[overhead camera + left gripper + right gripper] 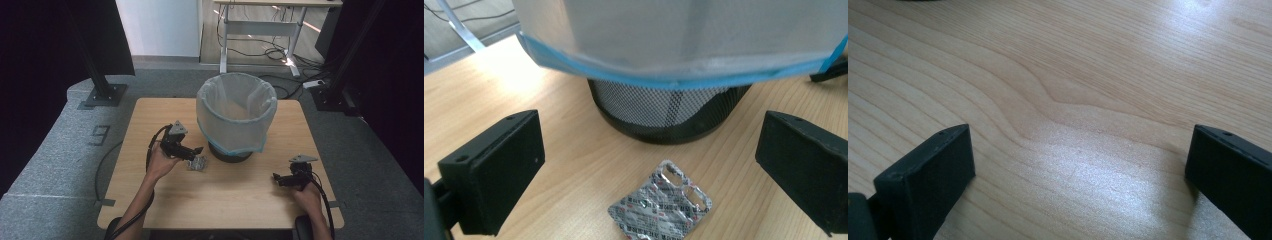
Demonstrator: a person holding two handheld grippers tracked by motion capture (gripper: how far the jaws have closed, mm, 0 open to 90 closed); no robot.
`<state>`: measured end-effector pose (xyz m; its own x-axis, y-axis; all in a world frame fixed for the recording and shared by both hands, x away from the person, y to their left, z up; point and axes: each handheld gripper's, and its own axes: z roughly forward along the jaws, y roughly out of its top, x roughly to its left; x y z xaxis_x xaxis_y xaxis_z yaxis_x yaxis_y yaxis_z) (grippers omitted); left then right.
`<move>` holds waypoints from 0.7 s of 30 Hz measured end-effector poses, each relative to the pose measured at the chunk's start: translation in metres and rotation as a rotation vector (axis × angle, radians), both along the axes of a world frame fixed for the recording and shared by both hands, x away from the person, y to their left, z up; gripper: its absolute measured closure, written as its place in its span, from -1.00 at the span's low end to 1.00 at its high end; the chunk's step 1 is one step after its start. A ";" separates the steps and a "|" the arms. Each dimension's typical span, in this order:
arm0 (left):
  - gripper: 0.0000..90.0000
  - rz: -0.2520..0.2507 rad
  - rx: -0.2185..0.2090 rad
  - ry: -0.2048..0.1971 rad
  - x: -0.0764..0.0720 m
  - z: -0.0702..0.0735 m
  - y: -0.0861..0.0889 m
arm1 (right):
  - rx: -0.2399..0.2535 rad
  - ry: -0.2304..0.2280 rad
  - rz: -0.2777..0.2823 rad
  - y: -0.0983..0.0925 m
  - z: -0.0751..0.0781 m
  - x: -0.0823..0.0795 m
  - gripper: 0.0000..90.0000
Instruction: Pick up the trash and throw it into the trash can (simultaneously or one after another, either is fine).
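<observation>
A silver blister pack (198, 163) (661, 206) lies flat on the wooden table (225, 195), just in front of a black mesh bin (235, 117) (664, 112) lined with a translucent bag with a blue hem. My left gripper (194, 154) (649, 172) hovers open right over the pack, its jaws wide on either side and touching nothing. Near the table's right front my right gripper (276, 178) (1078, 170) is open above bare wood (1068, 100), holding nothing.
The bin stands at the table's middle back. Beyond the table are grey floor mats, black stand bases (102, 92), and a white desk frame (260, 30) with cables on the floor.
</observation>
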<state>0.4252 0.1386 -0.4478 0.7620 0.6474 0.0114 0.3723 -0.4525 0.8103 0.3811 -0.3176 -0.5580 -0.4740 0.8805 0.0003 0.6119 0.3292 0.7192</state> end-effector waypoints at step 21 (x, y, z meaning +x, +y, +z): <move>-1.00 0.011 0.026 0.070 0.000 -0.050 -0.002 | 0.000 -0.001 0.000 0.000 0.000 0.000 -1.00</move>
